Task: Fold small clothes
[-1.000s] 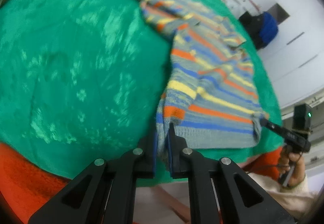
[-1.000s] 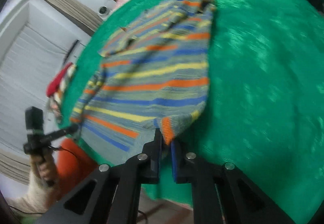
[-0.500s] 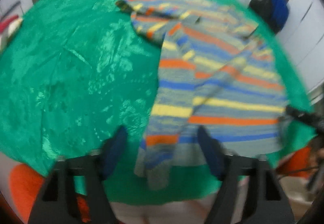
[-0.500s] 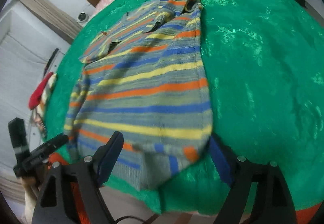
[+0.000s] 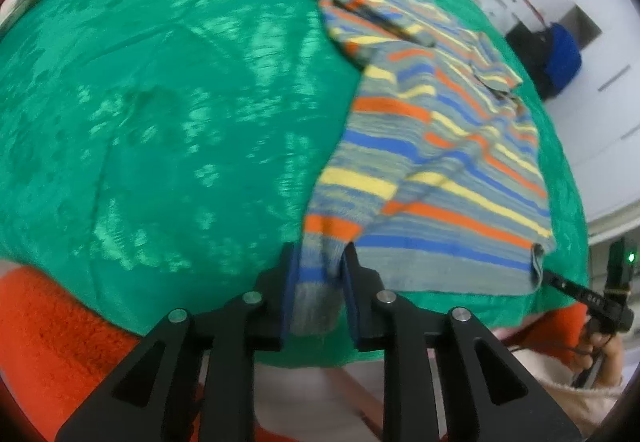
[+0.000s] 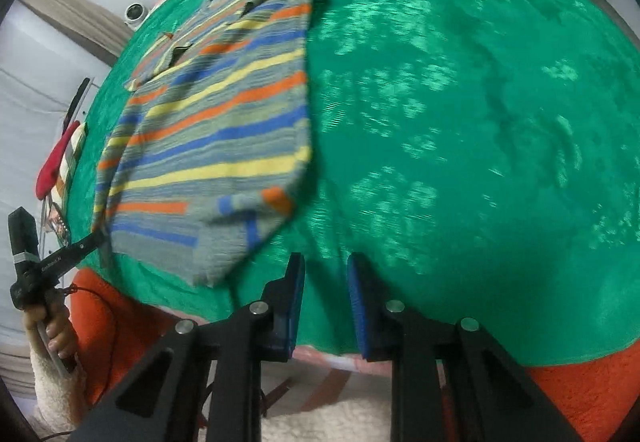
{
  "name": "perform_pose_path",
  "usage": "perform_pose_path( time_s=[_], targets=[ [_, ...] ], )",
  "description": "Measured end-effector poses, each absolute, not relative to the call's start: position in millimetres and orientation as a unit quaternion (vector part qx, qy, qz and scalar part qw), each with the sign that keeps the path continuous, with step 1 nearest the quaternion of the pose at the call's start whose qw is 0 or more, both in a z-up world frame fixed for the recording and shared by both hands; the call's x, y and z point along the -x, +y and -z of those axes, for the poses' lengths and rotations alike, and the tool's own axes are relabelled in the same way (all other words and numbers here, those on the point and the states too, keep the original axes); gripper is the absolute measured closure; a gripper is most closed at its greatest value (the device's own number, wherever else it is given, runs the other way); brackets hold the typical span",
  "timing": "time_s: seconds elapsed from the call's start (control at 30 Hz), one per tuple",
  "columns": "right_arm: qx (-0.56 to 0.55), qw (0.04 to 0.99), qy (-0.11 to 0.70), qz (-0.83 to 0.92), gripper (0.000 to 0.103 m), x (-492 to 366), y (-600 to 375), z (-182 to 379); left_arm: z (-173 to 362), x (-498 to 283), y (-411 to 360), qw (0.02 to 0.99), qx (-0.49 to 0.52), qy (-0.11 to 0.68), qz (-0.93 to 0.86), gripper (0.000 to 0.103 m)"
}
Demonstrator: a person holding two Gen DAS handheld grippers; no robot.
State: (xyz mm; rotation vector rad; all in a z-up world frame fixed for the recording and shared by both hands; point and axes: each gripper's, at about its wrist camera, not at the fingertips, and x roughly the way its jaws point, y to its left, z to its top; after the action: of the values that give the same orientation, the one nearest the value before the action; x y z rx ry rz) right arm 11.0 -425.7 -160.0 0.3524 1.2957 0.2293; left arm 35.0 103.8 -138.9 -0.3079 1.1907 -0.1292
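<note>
- The striped sweater [image 5: 432, 162] lies flat on the green cloth [image 5: 160, 122], near its front edge.
- The left gripper [image 5: 320, 282] jaws are closing around the sleeve cuff.
- The right gripper [image 6: 326, 294] jaws are closing on nothing, just beside the hem.
- Move right gripper onto the hem first.

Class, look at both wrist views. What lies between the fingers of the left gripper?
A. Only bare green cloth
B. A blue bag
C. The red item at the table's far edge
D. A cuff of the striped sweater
D: in the left wrist view a striped cuff of the striped sweater hangs between the closing pads of the left gripper, over the edge of the green tablecloth.
</note>
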Motion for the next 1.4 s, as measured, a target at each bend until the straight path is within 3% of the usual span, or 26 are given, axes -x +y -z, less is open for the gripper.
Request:
perform_pose_path(
  time_s=[0.1, 0.13, 0.17, 0.23, 0.3, 0.43, 0.5, 0.53, 0.57, 0.6, 0.67, 0.7, 0.73, 0.9, 0.93, 1.17, 1.27, 1.3, 1.33, 1.4],
  targets=[
    [-0.165, 0.777, 0.599, -0.104, 0.079, -10, -431, 157, 136, -30, 116, 0.817, 0.155, 0.553, 0.048, 0.072],
    [-0.164, 0.78, 0.595, -0.103, 0.078, -10, -431, 154, 135, -28, 120, 0.819, 0.157, 0.55, 0.042, 0.064],
    [-0.165, 0.783, 0.591, -0.102, 0.074, -9, -434, 151, 135, -26, 123, 0.82, 0.16, 0.548, 0.036, 0.052],
    [-0.176, 0.791, 0.577, -0.103, 0.045, -7, -439, 142, 134, -22, 131, 0.822, 0.171, 0.543, 0.027, 0.04],
    [-0.195, 0.802, 0.553, -0.115, 0.036, -4, -443, 131, 132, -20, 135, 0.823, 0.192, 0.534, 0.034, 0.033],
    [-0.223, 0.799, 0.54, -0.141, 0.034, -11, -435, 127, 133, -25, 118, 0.824, 0.189, 0.53, 0.063, 0.023],
    [-0.244, 0.791, 0.539, -0.156, 0.034, -23, -422, 130, 137, -30, 96, 0.828, 0.135, 0.541, 0.067, 0.025],
    [-0.249, 0.789, 0.54, -0.154, 0.034, -28, -415, 132, 141, -29, 89, 0.828, 0.113, 0.545, 0.067, 0.041],
    [-0.251, 0.784, 0.549, -0.141, 0.034, -36, -407, 137, 146, -30, 81, 0.825, 0.093, 0.553, 0.071, 0.076],
    [-0.25, 0.776, 0.563, -0.132, 0.034, -42, -400, 144, 151, -31, 74, 0.818, 0.08, 0.564, 0.078, 0.095],
    [-0.243, 0.75, 0.599, -0.14, 0.046, -49, -390, 162, 154, -29, 70, 0.813, 0.08, 0.571, 0.082, 0.097],
    [-0.237, 0.747, 0.603, -0.148, 0.085, -48, -388, 165, 150, -27, 74, 0.813, 0.092, 0.568, 0.089, 0.098],
    [-0.227, 0.748, 0.605, -0.154, 0.095, -45, -388, 165, 145, -23, 81, 0.81, 0.115, 0.565, 0.105, 0.098],
    [-0.205, 0.766, 0.583, -0.176, 0.097, -15, -415, 127, 123, -9, 111, 0.796, 0.185, 0.558, 0.148, 0.099],
    [-0.197, 0.769, 0.583, -0.174, 0.102, -11, -418, 124, 125, -8, 112, 0.794, 0.185, 0.561, 0.146, 0.099],
    [-0.181, 0.763, 0.608, -0.125, 0.102, -9, -435, 160, 174, -23, 71, 0.782, 0.107, 0.605, 0.104, 0.099],
    [-0.183, 0.77, 0.599, -0.12, 0.096, -7, -437, 157, 173, -22, 62, 0.787, 0.101, 0.599, 0.106, 0.099],
    [-0.183, 0.774, 0.594, -0.122, 0.083, -6, -437, 151, 172, -22, 62, 0.788, 0.104, 0.597, 0.106, 0.099],
    [-0.182, 0.777, 0.589, -0.123, 0.064, -5, -439, 146, 172, -24, 64, 0.788, 0.11, 0.596, 0.107, 0.099],
    [-0.187, 0.79, 0.571, -0.124, 0.042, -4, -446, 135, 172, -21, 67, 0.788, 0.118, 0.594, 0.108, 0.099]
  ],
)
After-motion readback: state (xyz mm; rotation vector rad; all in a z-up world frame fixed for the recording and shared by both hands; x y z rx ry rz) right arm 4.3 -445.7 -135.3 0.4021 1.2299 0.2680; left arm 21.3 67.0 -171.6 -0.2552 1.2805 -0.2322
